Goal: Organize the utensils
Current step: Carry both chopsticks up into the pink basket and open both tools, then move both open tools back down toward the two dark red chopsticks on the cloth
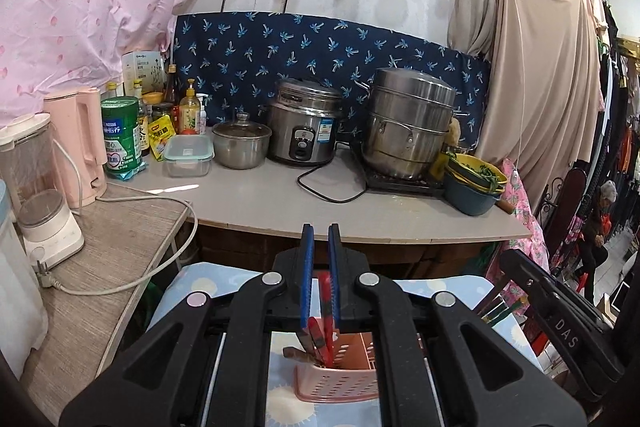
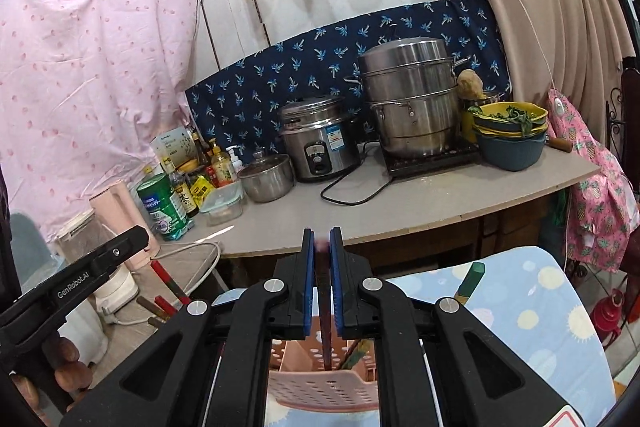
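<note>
My left gripper (image 1: 321, 231) is shut on red chopsticks (image 1: 327, 291) whose lower ends reach down into a pink perforated utensil basket (image 1: 340, 379). Brown-handled utensils (image 1: 304, 347) lean in the same basket. My right gripper (image 2: 321, 233) is shut on a thin dark chopstick (image 2: 325, 311) with a pinkish top end, and its lower end dips into the basket (image 2: 320, 391). Each gripper appears in the other's view: the right gripper (image 1: 560, 327) at the right edge, the left gripper (image 2: 80, 279) at the left with its red chopsticks (image 2: 168, 283). A green-tipped stick (image 2: 472, 279) stands to the right.
The basket stands on a table with a pale blue dotted cloth (image 2: 540, 307). Beyond is a counter (image 1: 280, 203) with a rice cooker (image 1: 304, 127), a steamer pot (image 1: 408, 123), stacked bowls (image 1: 472, 183), a pink kettle (image 1: 80, 143) and a blender (image 1: 44, 219). A person sits far right (image 1: 600, 227).
</note>
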{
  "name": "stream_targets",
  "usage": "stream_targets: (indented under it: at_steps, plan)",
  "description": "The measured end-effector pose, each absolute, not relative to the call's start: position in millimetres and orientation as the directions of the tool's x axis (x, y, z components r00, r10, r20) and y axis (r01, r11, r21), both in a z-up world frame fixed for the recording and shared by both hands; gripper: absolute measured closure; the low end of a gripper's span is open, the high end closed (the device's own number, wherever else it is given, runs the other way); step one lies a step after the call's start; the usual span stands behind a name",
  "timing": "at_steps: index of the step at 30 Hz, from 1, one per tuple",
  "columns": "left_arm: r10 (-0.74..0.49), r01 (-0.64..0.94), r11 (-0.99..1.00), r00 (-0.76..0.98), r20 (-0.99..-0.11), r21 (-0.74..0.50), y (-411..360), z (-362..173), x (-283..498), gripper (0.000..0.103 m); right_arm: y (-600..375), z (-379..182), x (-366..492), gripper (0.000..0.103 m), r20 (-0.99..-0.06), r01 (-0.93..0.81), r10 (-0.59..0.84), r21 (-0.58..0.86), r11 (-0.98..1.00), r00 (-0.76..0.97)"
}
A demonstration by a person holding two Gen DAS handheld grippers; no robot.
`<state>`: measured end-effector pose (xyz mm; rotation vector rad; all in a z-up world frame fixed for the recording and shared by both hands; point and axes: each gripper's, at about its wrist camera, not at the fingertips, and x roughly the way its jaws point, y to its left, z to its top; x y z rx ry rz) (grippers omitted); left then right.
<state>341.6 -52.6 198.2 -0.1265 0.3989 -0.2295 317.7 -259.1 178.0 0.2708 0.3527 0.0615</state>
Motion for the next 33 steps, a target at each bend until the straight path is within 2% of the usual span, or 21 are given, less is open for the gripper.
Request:
stream_targets:
  at_steps: [7, 12, 22, 33]
  plan:
    - [-0.230, 0.180, 0.970, 0.898, -0.374, -0.164, -50, 201, 331, 0.087, -264, 185, 301, 0.091, -0.317, -0.005, 0.102, 0.291, 0.957, 0.943]
    - [-0.240, 0.186, 0.967, 0.896, -0.373, -0.175, -48, 202, 314, 0.081, -269, 189, 280, 0.085, -0.304, -0.005, 0.101, 0.301, 0.953, 0.948]
    - [-0.247, 0.184, 0.967, 0.858, -0.451, -0.178, -40, 188, 266, 0.080, -273, 176, 222, 0.081, -0.331, -0.002, 0.108, 0.304, 0.953, 0.937]
    - [-0.267, 0.199, 0.963, 0.802, -0.535, -0.182, -33, 145, 207, 0.080, -269, 133, 149, 0.078, -0.417, 0.009, 0.117, 0.288, 0.958, 0.901]
